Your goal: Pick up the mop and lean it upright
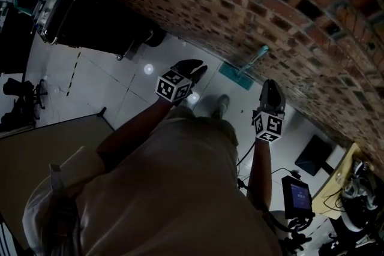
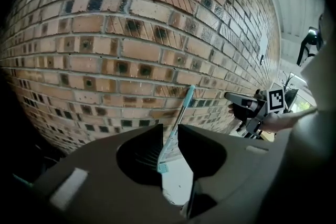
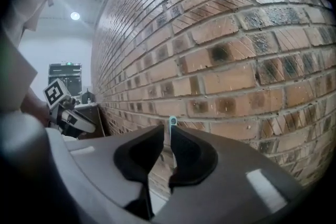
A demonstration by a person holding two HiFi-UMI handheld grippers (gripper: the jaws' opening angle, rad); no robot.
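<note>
Beige shirt [image 1: 180, 189] and forearms fill the near view, one tool held out in each hand. Ahead, the mop [image 1: 251, 66] stands leaning against the brick wall [image 1: 288, 3], its teal head down on the pale tiled floor [image 1: 96, 81] and its handle slanting up to the bricks. Nearest it, the right gripper [image 1: 271, 88] is clenched on nothing, just short of the handle's top. Farther off, the left gripper [image 1: 198, 67] hangs spread wide and empty.

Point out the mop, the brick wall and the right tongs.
Mop [image 1: 255, 59]: head view, on its handle.
Brick wall [image 1: 240, 3]: head view, on bare bricks.
Right tongs [image 1: 271, 84]: head view, at the tips.
</note>
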